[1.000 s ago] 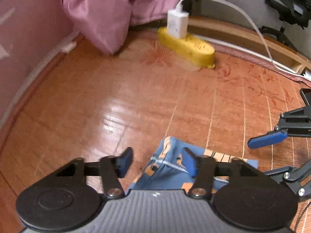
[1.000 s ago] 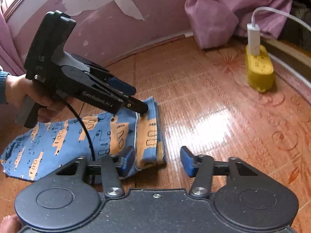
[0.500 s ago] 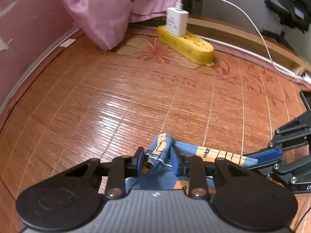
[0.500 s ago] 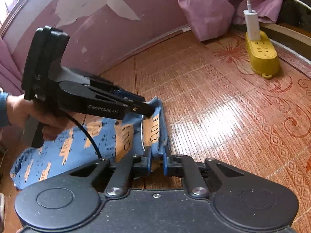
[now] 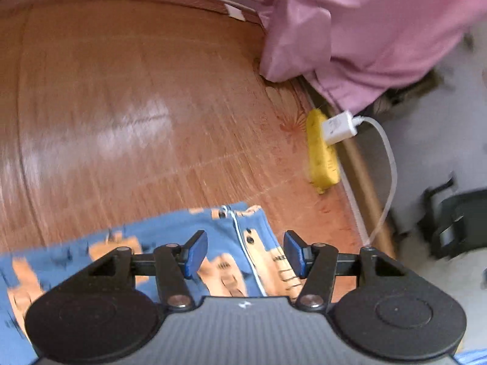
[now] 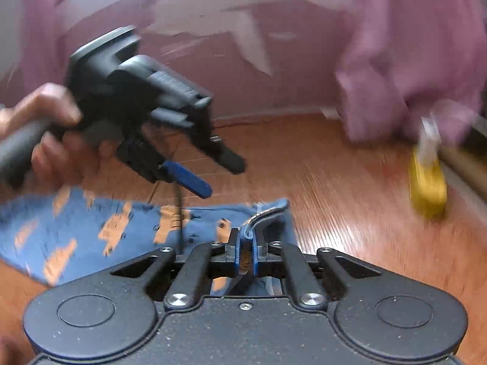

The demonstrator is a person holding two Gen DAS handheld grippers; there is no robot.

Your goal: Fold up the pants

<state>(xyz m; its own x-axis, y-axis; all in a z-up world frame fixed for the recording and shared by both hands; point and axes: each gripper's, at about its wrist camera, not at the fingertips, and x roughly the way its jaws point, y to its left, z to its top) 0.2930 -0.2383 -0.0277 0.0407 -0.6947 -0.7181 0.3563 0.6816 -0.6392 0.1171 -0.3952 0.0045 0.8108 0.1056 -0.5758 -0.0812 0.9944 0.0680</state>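
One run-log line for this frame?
fold pants | left gripper open above pants | right gripper shut on pants edge | frames blurred

Left gripper was clamped on the pants waistband half a second ago; its blue fingers now stand wide apart, fabric lying loose below them. In the right wrist view it has lifted clear of the cloth and sits higher over the mat. Right gripper keeps its pinch on the waistband edge. The pants have swung round and now lie spread flatter. Both views have turned and blurred.
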